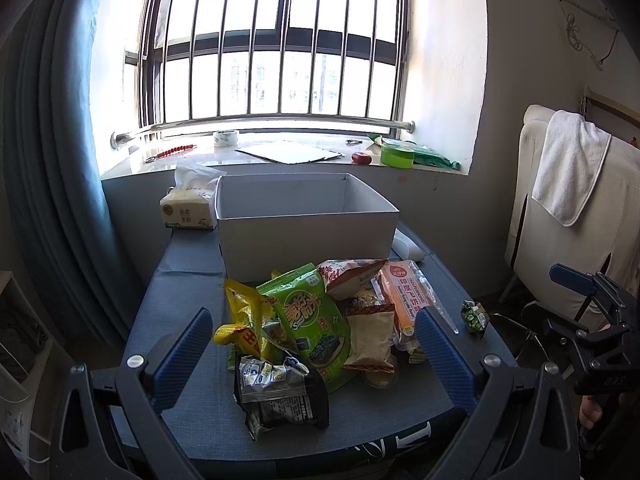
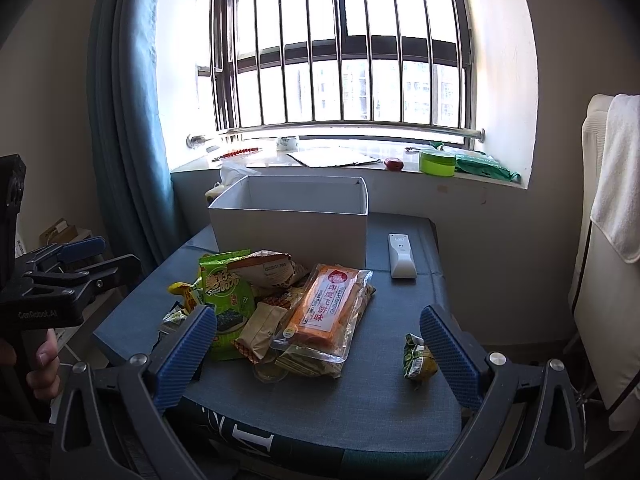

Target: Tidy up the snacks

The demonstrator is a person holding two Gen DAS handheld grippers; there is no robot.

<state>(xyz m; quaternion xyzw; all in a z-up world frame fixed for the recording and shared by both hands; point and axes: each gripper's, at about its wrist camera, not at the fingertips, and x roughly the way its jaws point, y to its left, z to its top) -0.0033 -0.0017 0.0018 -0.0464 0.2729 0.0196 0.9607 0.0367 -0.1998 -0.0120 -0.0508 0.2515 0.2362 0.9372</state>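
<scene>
Starting sort: snack pile (image 1: 316,320) on desk (image 1: 184,280), just before empty box (image 1: 304,220). Left gripper (image 1: 314,350) and right gripper (image 2: 316,346) both wide, empty. Take top packet by edge, not whole pile.

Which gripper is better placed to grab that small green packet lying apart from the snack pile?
Right. The small green packet lies just inside the open right gripper's right finger, while the left gripper faces the snack pile.

two near wrist views windowward, sharing snack pile (image 1: 320,320) and box (image 2: 292,216)
</scene>
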